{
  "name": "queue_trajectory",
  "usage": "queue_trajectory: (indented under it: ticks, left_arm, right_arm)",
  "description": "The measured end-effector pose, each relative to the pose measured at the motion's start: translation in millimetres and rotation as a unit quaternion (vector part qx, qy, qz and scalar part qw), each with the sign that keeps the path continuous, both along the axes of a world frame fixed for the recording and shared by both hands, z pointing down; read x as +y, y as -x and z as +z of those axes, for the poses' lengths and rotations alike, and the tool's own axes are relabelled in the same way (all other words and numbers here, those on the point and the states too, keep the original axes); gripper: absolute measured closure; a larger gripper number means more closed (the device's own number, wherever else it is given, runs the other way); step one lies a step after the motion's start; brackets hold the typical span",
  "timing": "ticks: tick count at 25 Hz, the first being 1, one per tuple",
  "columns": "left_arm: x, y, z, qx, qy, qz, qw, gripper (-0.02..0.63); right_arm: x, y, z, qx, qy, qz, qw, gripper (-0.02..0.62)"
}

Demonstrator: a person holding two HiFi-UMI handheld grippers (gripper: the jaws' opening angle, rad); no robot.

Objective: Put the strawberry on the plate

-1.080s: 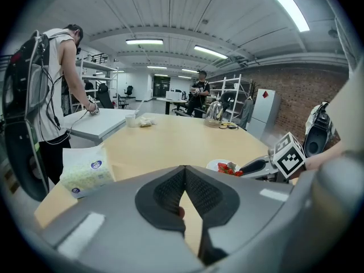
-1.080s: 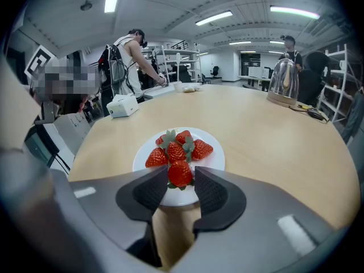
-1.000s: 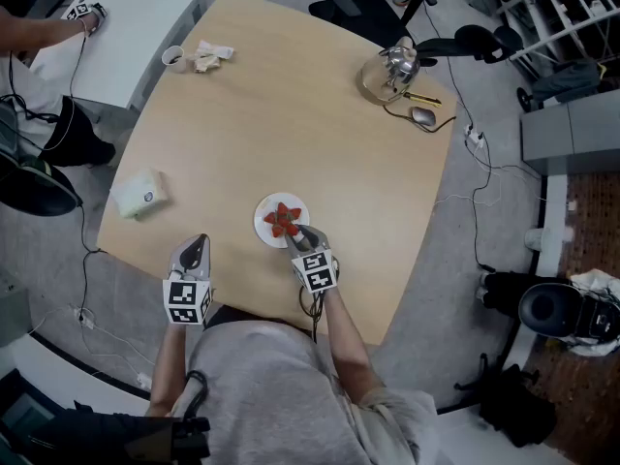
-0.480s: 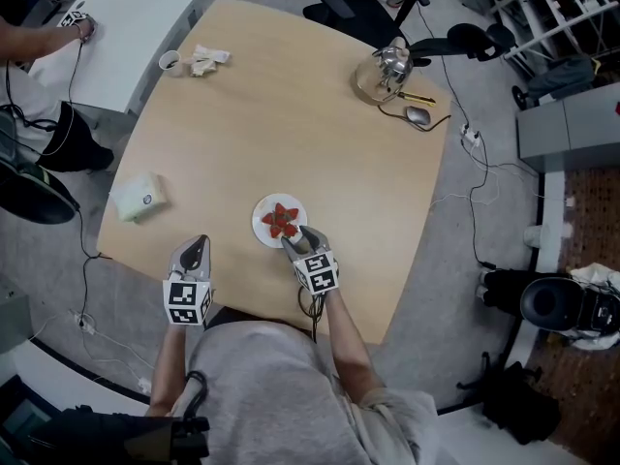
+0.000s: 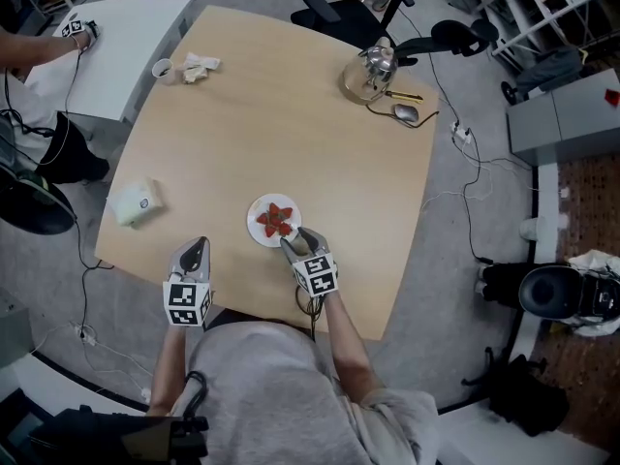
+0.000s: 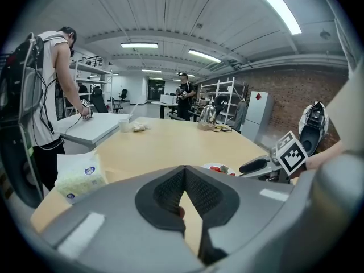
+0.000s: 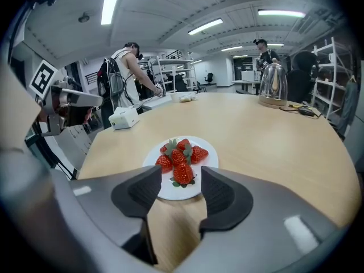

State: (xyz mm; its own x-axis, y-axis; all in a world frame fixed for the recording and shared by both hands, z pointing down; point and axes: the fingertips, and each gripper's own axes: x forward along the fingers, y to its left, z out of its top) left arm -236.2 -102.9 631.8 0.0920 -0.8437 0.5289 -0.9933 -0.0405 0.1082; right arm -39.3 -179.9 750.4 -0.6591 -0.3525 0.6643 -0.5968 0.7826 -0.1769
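Strawberry (image 7: 183, 174) lies on the near part of the white plate (image 7: 209, 160), leaf cap pointing far, touching a small heap of other strawberries (image 7: 181, 149) just behind it (exact count of the heap not clear). The plate sits on the light wooden table (image 5: 291, 114), near its near edge and roughly mid-width. Right gripper (image 7: 181, 175) is tilted down at the near rim of the plate; its jaws have just been opening and stand wide apart, both pads clear of the fruit, with the strawberry seen in line with the gap, just past the tips. Left gripper (image 6: 185, 172) is held over the near table edge, well to the left of the plate; its jaws are together with nothing between them. Further left on the table lies a tissue pack (image 5: 134, 201). At the far left corner are a cup (image 5: 162, 68) and crumpled paper (image 5: 199, 66); at the far right corner a metal kettle (image 5: 378, 63) and a computer mouse (image 5: 405, 113). Beyond the far left corner, a person's arm (image 5: 39, 46) rests on a white table (image 5: 126, 37).
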Motion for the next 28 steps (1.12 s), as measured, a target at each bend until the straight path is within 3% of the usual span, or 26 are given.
queue_trajectory:
  ticks: [14,28]
  left_arm:
    - [0.3,-29.6,-13.6,0.004,-0.032,0.045,0.9985,0.586]
    - [1.4,-69.4,-44.0,0.004,-0.079,0.108,0.9911,0.586]
  right_arm:
    - [3.9,-23.3,-49.6,-0.045,-0.039,0.070,0.996,0.537]
    - [23.0,-50.9,-113.6,-0.094,-0.094,0.138,0.981,0.588]
